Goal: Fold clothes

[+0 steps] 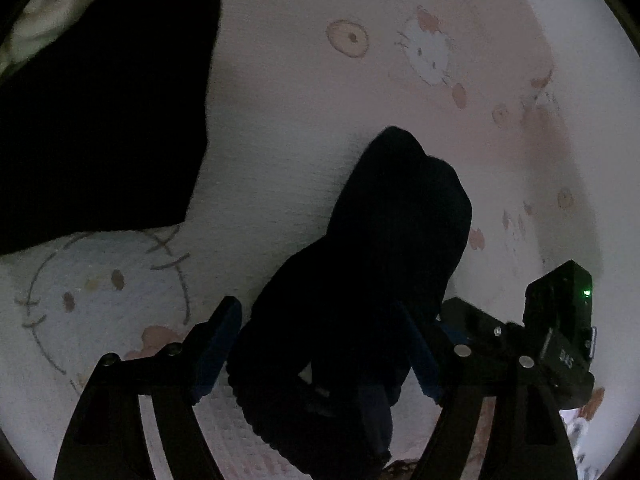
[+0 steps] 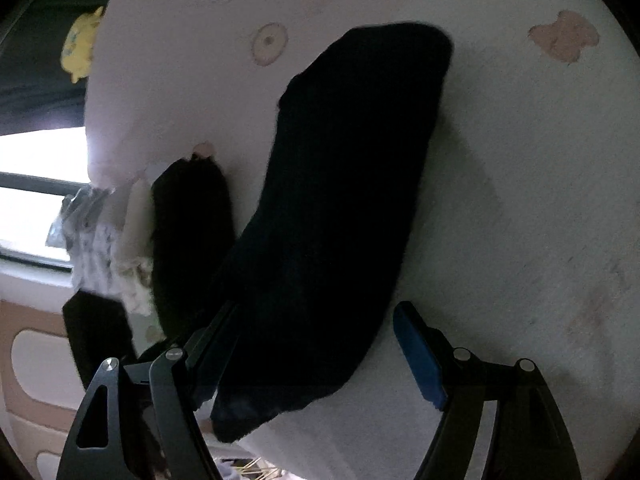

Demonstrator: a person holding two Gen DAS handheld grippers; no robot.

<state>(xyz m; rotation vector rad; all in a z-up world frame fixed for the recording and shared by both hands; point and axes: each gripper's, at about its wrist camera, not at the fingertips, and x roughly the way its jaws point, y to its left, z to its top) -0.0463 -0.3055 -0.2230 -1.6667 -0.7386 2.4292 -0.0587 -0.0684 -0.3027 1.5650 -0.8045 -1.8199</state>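
left hand-held gripper (image 1: 320, 344) released astride crumpled black knit garment (image 1: 372, 264); right hand-held gripper (image 2: 316, 344) released around long flat dark sock (image 2: 340, 200), on fuzzy pink cartoon-print blanket (image 1: 280, 128)

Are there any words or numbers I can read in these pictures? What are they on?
No text can be read.
Black device beside the left gripper: pale marks on its side, too blurred to read.
Pink blanket: only cartoon cat faces and shapes, no words.
Black socks: no labels visible.
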